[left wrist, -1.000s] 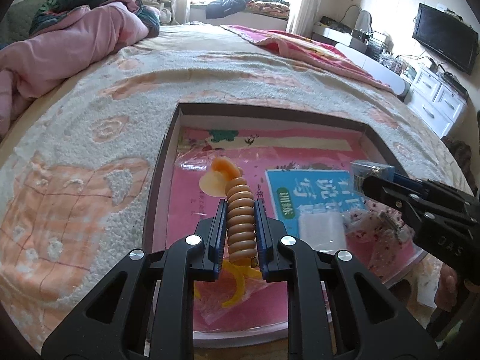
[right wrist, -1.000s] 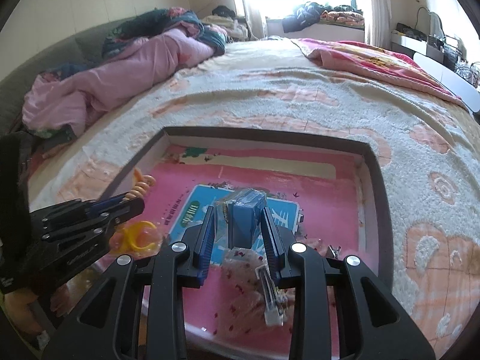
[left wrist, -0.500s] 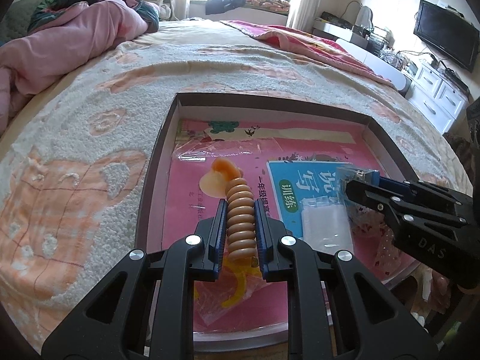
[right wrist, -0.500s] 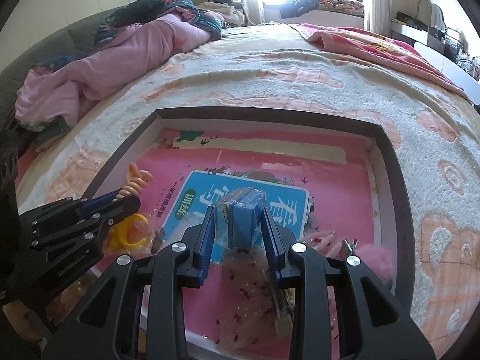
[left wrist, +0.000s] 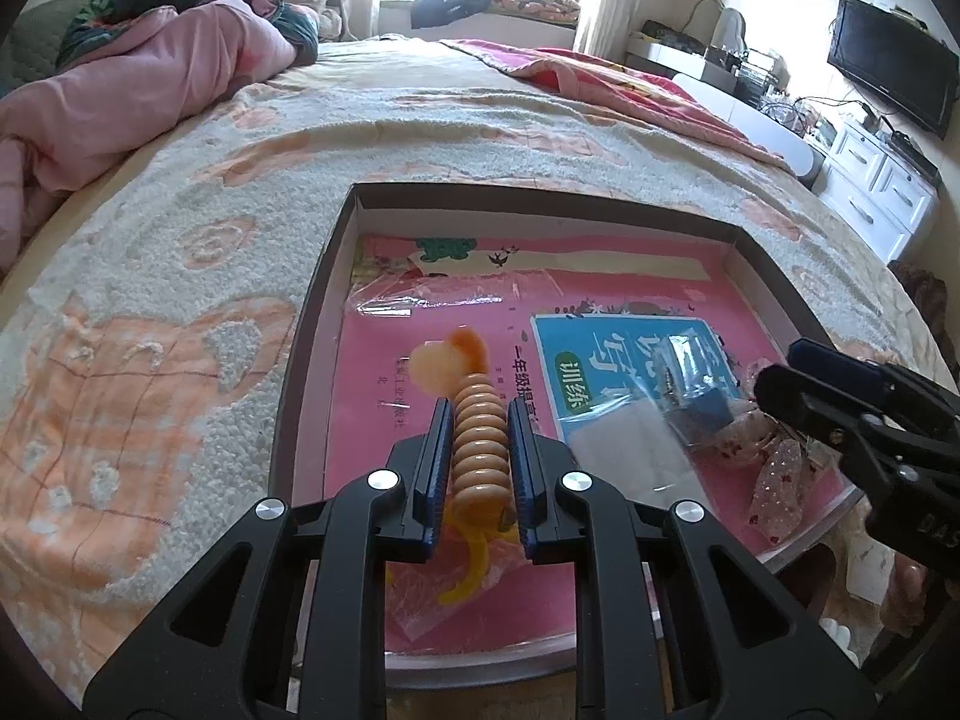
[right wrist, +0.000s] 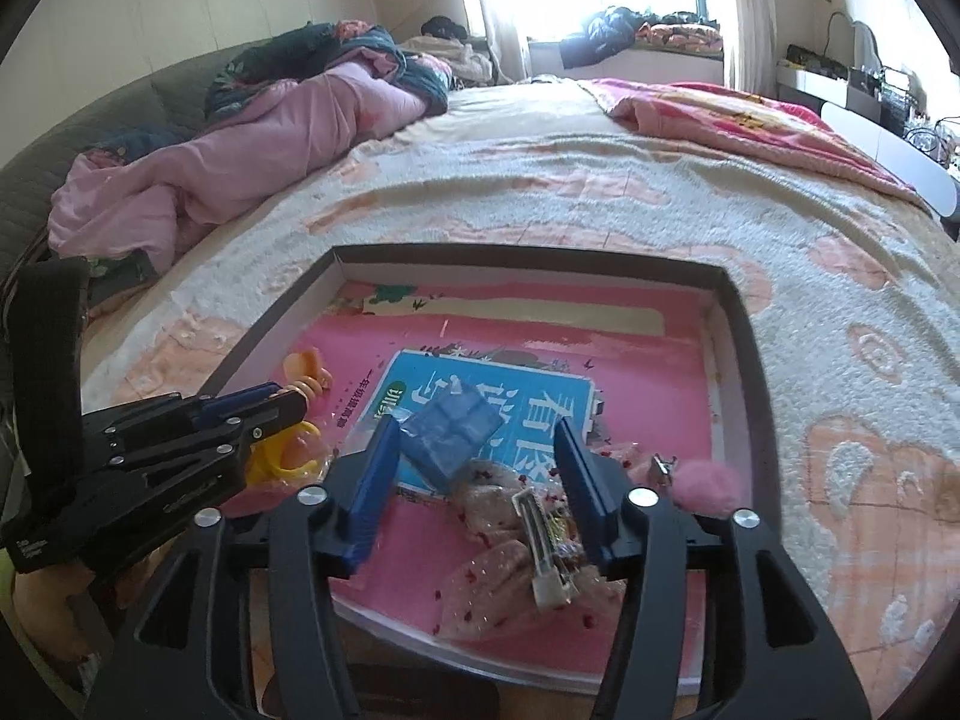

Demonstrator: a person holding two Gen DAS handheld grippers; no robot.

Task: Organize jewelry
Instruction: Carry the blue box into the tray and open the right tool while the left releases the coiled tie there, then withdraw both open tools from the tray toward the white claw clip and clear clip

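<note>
A shallow dark-rimmed box (left wrist: 312,324) (right wrist: 735,324) lies on the bed, lined with a pink and blue book cover. My left gripper (left wrist: 479,444) is shut on an orange beaded bracelet (left wrist: 477,450) held over the box's left side; it also shows in the right wrist view (right wrist: 264,414). My right gripper (right wrist: 480,474) is open, and a small blue packet in clear plastic (right wrist: 450,432) (left wrist: 696,396) lies in the box between its fingers. A floral hair bow with a clip (right wrist: 534,516) (left wrist: 774,468) lies just to the right.
A pink pompom clip (right wrist: 708,480) sits by the box's right wall. A yellow ring in a clear bag (left wrist: 474,564) lies below the bracelet. A flat clear bag (left wrist: 624,450) lies on the book. Bedding (left wrist: 150,72) is piled at far left.
My right gripper has opened and let go of the blue packet, which now lies in the box. Both grippers have moved forward over the box. The left still holds the bracelet.
</note>
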